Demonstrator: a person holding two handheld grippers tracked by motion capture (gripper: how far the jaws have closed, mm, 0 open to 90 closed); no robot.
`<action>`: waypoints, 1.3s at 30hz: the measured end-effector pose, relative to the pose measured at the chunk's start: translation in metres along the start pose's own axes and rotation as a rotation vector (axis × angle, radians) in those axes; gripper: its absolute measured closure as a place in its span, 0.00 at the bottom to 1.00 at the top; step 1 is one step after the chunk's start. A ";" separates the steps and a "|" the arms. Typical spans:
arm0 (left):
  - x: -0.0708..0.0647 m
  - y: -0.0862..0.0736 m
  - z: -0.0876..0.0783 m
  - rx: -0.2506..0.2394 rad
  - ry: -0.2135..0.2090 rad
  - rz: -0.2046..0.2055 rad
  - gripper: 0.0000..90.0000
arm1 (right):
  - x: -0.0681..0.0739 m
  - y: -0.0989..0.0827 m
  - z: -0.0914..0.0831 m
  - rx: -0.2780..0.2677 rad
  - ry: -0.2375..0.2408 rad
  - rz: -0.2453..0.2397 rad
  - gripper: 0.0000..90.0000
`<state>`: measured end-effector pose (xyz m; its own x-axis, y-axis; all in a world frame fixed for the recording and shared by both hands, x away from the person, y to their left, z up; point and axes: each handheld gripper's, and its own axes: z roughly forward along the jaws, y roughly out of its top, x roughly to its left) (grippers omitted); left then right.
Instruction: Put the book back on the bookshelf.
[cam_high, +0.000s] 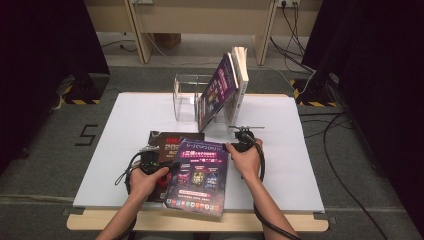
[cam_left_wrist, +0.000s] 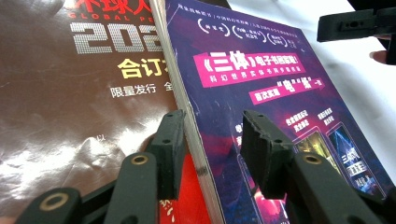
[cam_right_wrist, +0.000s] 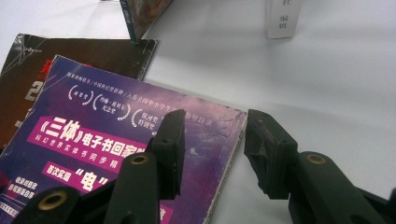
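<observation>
At lower centre of the high view, a purple book (cam_high: 199, 172) lies on the white table (cam_high: 300, 165), its left part resting on a brown book (cam_high: 167, 139) that pokes out above and to its left.

Left of the purple book in that view sits the left gripper (cam_high: 167, 169), held in the left hand (cam_high: 145, 181) at the book's left edge. Seen from the left gripper view, its jaws stand apart on either side of the purple book's (cam_left_wrist: 261, 88) page edge: the left jaw is over the brown book (cam_left_wrist: 60, 102), the right jaw over the purple cover. The pads do not press on the book; whether either one brushes it I cannot tell.

At the purple book's upper right corner in the high view is the right gripper (cam_high: 231, 146), in the right hand (cam_high: 246, 160). The right gripper view shows the jaws spread, with the book's (cam_right_wrist: 102, 140) right edge running up between them: the left jaw is above the cover, the right jaw above bare table (cam_right_wrist: 327, 74). Neither pad squeezes the book.

Upper centre of the high view, behind the hands, a clear stand (cam_high: 186, 97) holds leaning books (cam_high: 225, 87).
</observation>
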<state>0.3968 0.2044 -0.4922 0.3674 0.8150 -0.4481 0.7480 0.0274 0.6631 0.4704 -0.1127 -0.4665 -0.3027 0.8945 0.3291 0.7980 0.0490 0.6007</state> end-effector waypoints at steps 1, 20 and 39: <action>0.000 0.000 0.000 -0.001 -0.001 -0.003 0.66 | 0.000 0.000 0.000 0.000 0.003 0.004 0.65; -0.008 -0.006 -0.004 0.037 -0.002 0.023 0.71 | -0.002 0.007 0.012 0.012 0.003 0.020 0.62; -0.018 -0.012 -0.004 0.045 0.009 0.070 0.70 | -0.011 0.013 0.023 0.019 0.005 0.005 0.63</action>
<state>0.3788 0.1917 -0.4898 0.4147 0.8193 -0.3960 0.7448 -0.0556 0.6649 0.4959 -0.1119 -0.4795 -0.3012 0.8924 0.3361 0.8093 0.0528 0.5850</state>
